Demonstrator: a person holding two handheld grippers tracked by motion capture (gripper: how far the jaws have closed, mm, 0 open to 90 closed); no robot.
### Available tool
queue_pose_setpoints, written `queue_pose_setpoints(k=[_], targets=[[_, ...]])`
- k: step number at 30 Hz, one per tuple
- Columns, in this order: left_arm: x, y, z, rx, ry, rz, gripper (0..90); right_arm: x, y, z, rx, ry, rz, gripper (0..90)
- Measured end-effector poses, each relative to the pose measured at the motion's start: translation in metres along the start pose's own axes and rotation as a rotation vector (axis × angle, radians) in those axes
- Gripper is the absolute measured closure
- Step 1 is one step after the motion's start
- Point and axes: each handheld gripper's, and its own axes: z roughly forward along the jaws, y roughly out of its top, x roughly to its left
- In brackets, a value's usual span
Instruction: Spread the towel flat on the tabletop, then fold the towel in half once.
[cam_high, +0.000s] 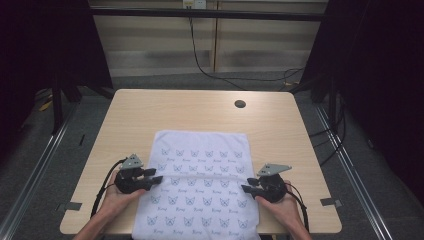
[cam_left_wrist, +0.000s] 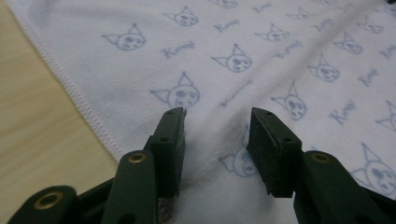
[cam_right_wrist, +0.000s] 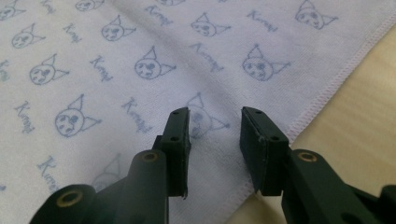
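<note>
Hovering over towel (cam_high: 200, 185) side hems: left gripper (cam_high: 156, 178), right gripper (cam_high: 247, 189) fingers half-wide, empty; cloth between, long axis running away.

A light wooden counter (cam_high: 150, 107) carries a white cloth (cam_high: 200, 195) printed with small cat faces, lying flat between the left hand-held gripper (cam_high: 156, 175) and the right hand-held gripper (cam_high: 246, 185), overhanging the near edge.

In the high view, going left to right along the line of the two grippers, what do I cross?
Bare table → left gripper at the towel's left edge → printed white towel → right gripper at its right edge → bare table again.
</note>
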Motion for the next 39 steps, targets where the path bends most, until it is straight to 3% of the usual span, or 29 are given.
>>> queue_pose_setpoints(k=[6, 12, 15, 18, 22, 24, 29, 31, 33, 34, 36, 37, 39], targets=[[-0.017, -0.014, -0.012, -0.002, -0.065, 0.0, 55.6, 0.016, -0.02, -0.019, 0.005, 0.022, 0.013, 63.2], [-0.038, -0.028, -0.028, 0.034, -0.133, 0.009, 53.3, 0.038, -0.034, -0.034, 0.029, 0.061, 0.018, 62.6], [-0.04, -0.029, -0.033, 0.057, -0.16, 0.002, 51.8, 0.043, -0.031, -0.035, 0.044, 0.079, 0.017, 55.2], [-0.032, -0.019, -0.031, 0.037, -0.147, -0.012, 50.4, 0.032, -0.017, -0.036, -0.018, 0.067, 0.024, 52.8], [-0.011, 0.006, -0.024, -0.021, -0.112, -0.036, 48.8, -0.002, 0.014, -0.026, -0.071, 0.006, 0.025, 51.0], [0.0, 0.018, -0.018, -0.045, -0.083, -0.041, 48.7, -0.019, 0.03, -0.015, -0.07, -0.04, 0.019, 48.8], [0.027, 0.036, 0.001, -0.068, -0.035, -0.089, 48.0, -0.053, 0.058, 0.024, -0.051, -0.071, 0.045, 43.5], [0.033, 0.039, 0.008, -0.034, -0.008, -0.092, 46.4, -0.061, 0.063, 0.039, -0.019, -0.094, 0.045, 41.8], [0.038, 0.04, 0.012, -0.036, 0.017, -0.087, 43.6, -0.065, 0.066, 0.051, 0.006, -0.118, 0.043, 41.6], [0.04, 0.039, 0.014, -0.038, 0.06, -0.084, 42.8, -0.066, 0.065, 0.056, 0.009, -0.13, 0.047, 41.6], [0.048, 0.037, 0.019, -0.028, 0.039, -0.106, 37.5, -0.064, 0.063, 0.059, 0.002, -0.132, 0.036, 43.8], [0.051, 0.035, 0.021, -0.015, 0.072, -0.111, 37.6, -0.061, 0.063, 0.059, 0.007, -0.149, 0.026, 46.9], [0.057, 0.032, 0.025, -0.019, 0.074, -0.128, 35.2, -0.058, 0.062, 0.059, 0.002, -0.143, 0.02, 55.8]])
